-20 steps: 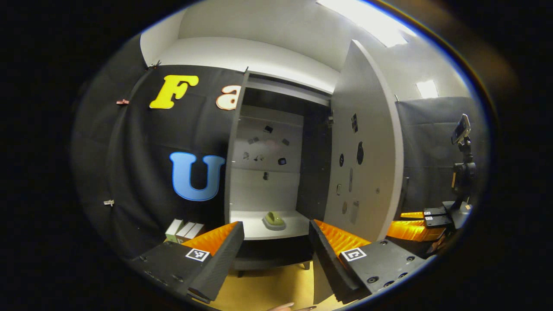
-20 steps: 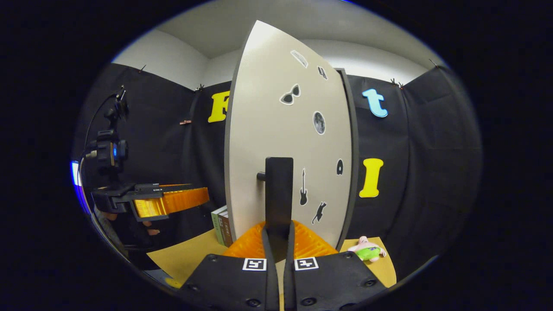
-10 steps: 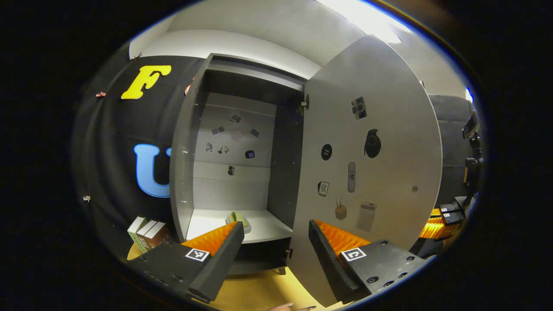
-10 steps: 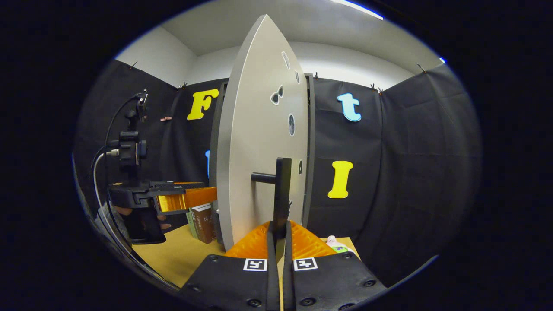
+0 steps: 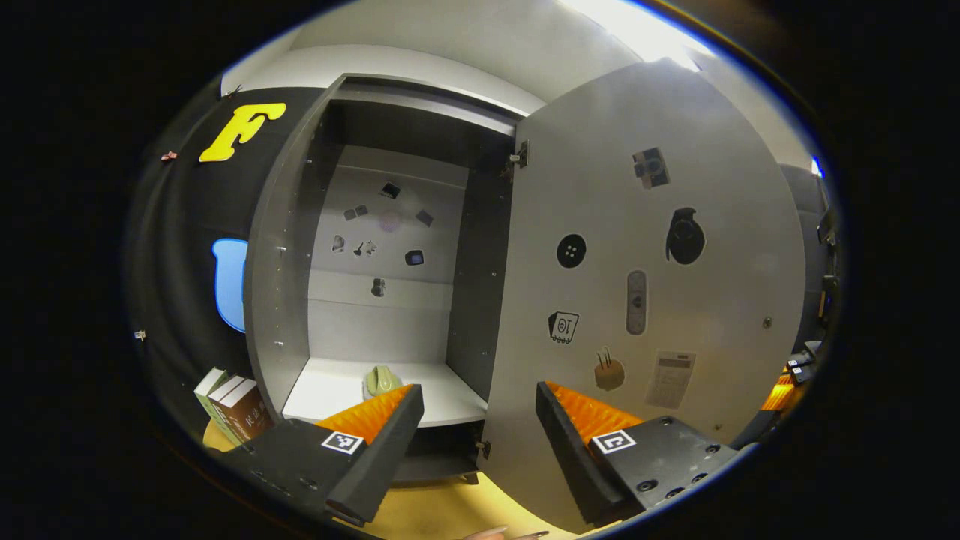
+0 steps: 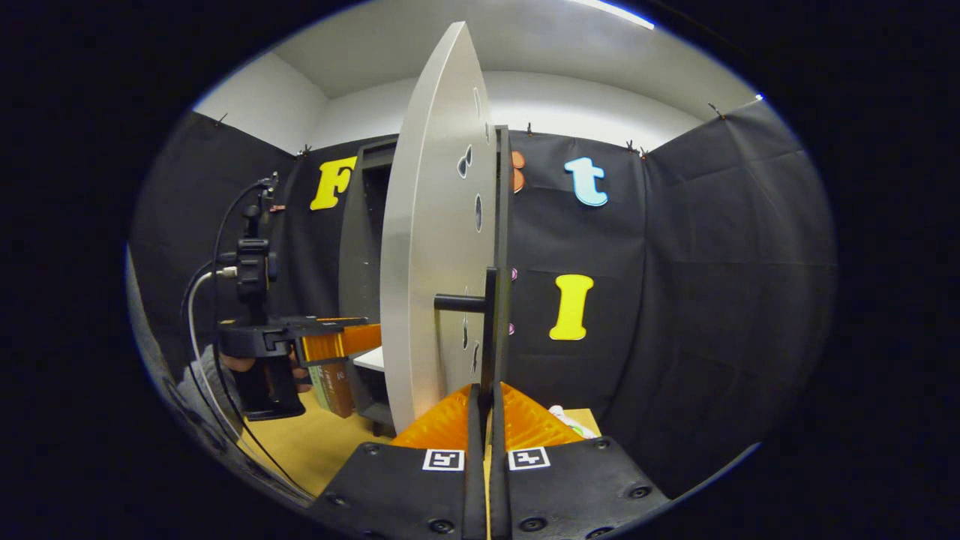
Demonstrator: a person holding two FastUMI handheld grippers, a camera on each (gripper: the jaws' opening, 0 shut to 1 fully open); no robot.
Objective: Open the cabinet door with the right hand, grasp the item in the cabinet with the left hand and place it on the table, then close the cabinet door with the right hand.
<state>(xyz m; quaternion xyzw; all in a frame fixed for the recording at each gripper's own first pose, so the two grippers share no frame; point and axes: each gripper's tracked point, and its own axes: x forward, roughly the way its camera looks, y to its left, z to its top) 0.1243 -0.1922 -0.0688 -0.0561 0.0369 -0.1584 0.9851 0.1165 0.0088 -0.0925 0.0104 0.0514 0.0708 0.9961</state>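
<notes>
The right gripper (image 6: 486,409) has its jaws pinched on the dark door handle (image 6: 489,330), holding the cabinet door (image 5: 645,285) swung wide. If that pinch slips off the thin handle, the door could drift back toward the opening — straight into the path of the left gripper (image 5: 480,420), whose jaws are spread with nothing between them. Another risk: the left gripper approaches from low and in front, and could clip the shelf's front edge instead of clearing it. The cabinet (image 5: 285,300) holds one thing that can be made out, a small pale green item (image 5: 380,379) sitting on the white shelf (image 5: 450,394), toward its left — untouched, just beyond the left finger tip. Books (image 5: 232,401) stand on the table (image 5: 450,510) beside the cabinet
</notes>
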